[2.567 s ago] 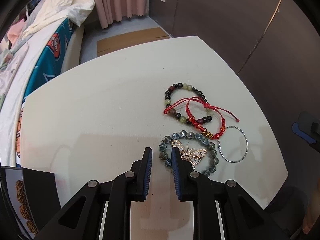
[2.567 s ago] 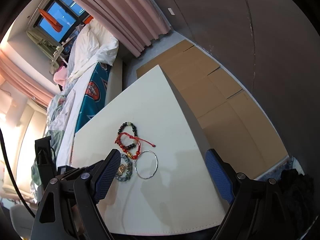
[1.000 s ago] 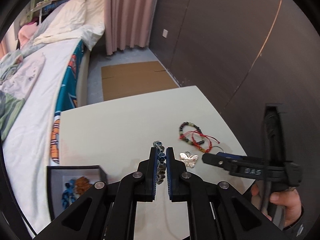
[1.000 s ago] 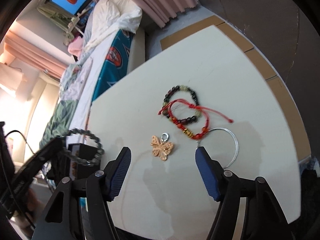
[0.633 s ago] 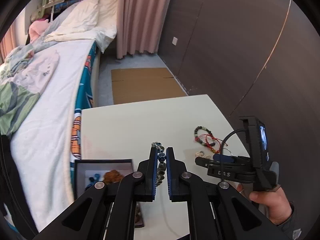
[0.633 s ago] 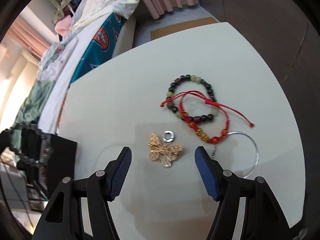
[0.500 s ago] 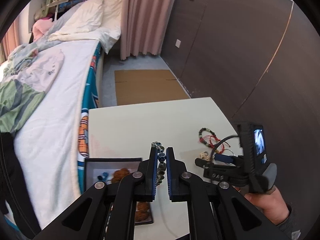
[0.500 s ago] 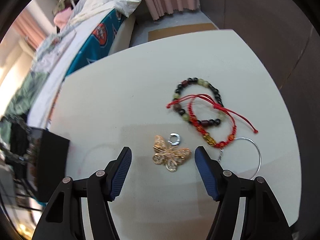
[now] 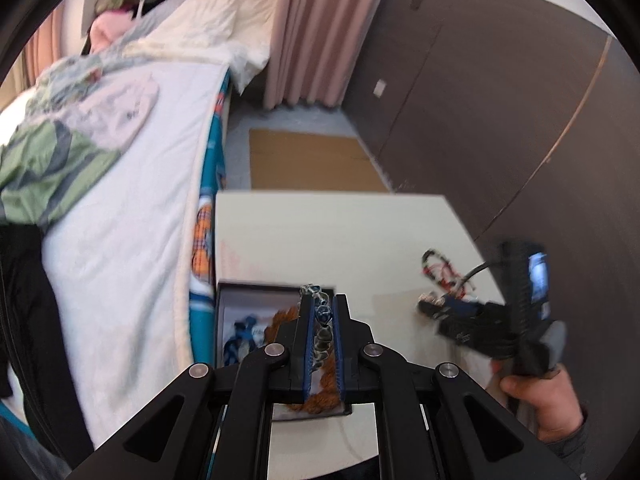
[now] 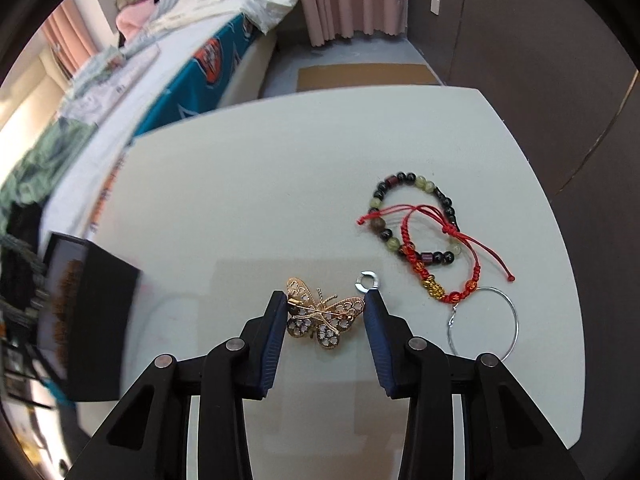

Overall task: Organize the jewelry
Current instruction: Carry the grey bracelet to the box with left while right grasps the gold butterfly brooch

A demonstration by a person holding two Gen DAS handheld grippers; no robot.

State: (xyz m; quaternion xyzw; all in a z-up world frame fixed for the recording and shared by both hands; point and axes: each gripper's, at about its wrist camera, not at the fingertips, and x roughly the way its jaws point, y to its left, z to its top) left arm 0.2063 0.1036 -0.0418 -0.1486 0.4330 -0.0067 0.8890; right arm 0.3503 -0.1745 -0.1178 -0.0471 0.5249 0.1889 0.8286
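Right claw [image 10: 325, 312] over the white table [image 10: 248, 208], jaws closing around the gold butterfly brooch [image 10: 322, 316], which lies flat between the two blue pads. The brooch's long axis, wingtip to wingtip along its pin, runs across the gap from one pad to the other, so the closing motion meets it end-on at the wingtips; whether the pads already press on the wings cannot be told, though both sit just beside them. A small silver ring [image 10: 369, 281] lies just beyond the right-hand fingertip, close enough to be nudged. Further to that side, well apart from the jaws, lie a dark bead bracelet [image 10: 416, 216], a red cord bracelet [image 10: 436, 264] and a thin silver hoop [image 10: 484, 324].

Left claw [image 9: 320, 312], jaws together and clamped on a blue-grey bead bracelet [image 9: 322, 316], which stands up between the pads. Directly beneath and ahead of this claw sits the open black box [image 9: 224, 292], already holding a brown bead string [image 9: 280, 320] and a blue piece [image 9: 240, 332]. Judged from this, the left hand is the nearer to the box, and its next move is downward, not sideways
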